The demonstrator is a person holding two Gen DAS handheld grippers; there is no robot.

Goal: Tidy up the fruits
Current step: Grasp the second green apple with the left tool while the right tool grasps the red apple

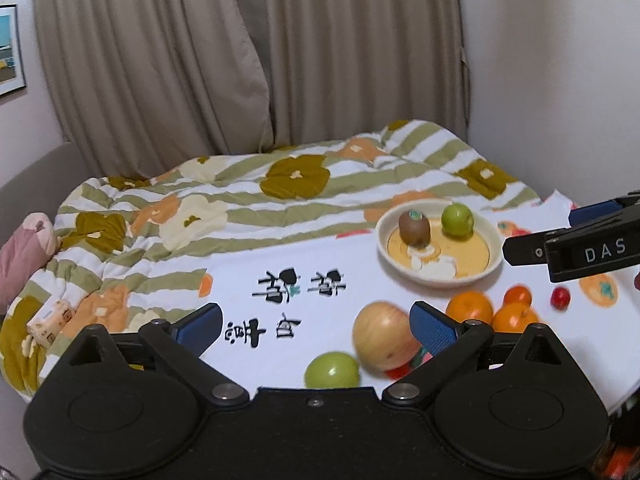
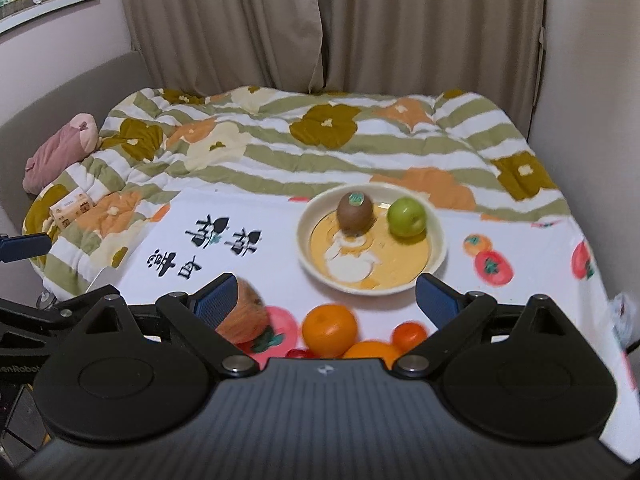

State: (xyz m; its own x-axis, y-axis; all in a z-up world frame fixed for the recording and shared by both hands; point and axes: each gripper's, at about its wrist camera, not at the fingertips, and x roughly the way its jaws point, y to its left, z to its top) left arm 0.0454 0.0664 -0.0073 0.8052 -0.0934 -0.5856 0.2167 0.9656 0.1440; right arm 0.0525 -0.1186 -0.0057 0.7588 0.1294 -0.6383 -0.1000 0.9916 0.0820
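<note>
We see a cream bowl (image 2: 304, 248) on a white printed cloth (image 2: 520, 240) spread over a bed. Inside the bowl stand a brown kiwi (image 2: 355, 209) and a green apple (image 2: 407, 217), apart from each other. Nearer to us on the cloth lie a large red-yellow apple (image 1: 383, 335), a second green apple (image 1: 331, 370), three oranges (image 2: 329, 329) and a small red fruit (image 1: 560, 298). Our left hand-held gripper (image 1: 316, 320) and right hand-held gripper (image 2: 326, 294) both hover released, grasping nothing.
</note>
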